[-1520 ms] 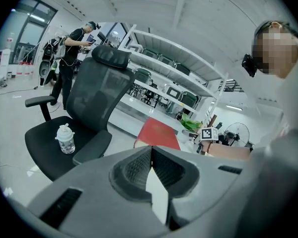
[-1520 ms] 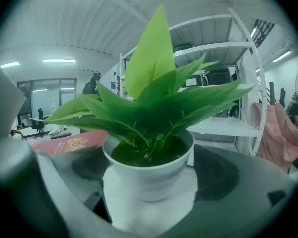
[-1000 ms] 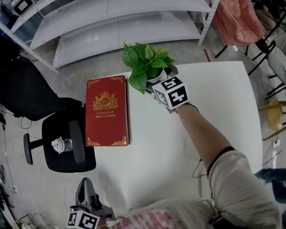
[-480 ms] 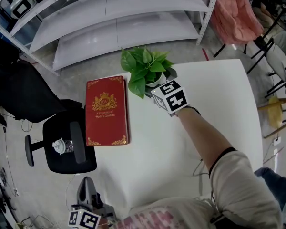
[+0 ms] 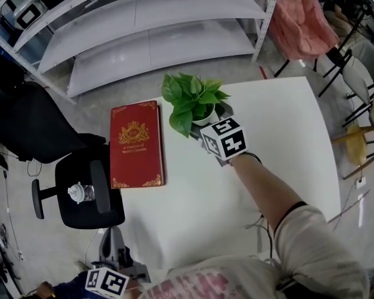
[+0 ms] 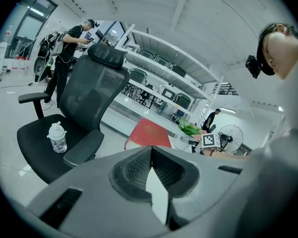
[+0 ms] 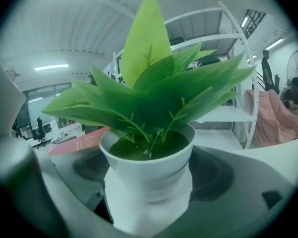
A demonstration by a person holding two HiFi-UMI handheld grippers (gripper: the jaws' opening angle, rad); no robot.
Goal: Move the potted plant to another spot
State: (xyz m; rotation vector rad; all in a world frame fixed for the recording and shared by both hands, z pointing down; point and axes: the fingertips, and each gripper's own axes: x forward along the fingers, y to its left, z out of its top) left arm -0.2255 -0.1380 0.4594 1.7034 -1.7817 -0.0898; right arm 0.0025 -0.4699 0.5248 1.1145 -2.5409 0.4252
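In the head view, the potted plant (image 5: 195, 101) is standing upright near the far edge of the white table (image 5: 280, 136), at 2 o'clock from the red book (image 5: 136, 145). Its long axis is running vertically and its leaves are pointing up. The right gripper (image 5: 207, 121) is reaching it from 5 o'clock. The left gripper (image 5: 109, 282) is hanging low at 7 o'clock, beside the office chair (image 5: 87, 195).

In the left gripper view, the left gripper (image 6: 150, 155) is keeping its jaws together with nothing between them.

In the right gripper view, the right gripper (image 7: 149, 182) is clamping the white pot of the potted plant (image 7: 148, 157), with one jaw on each side.
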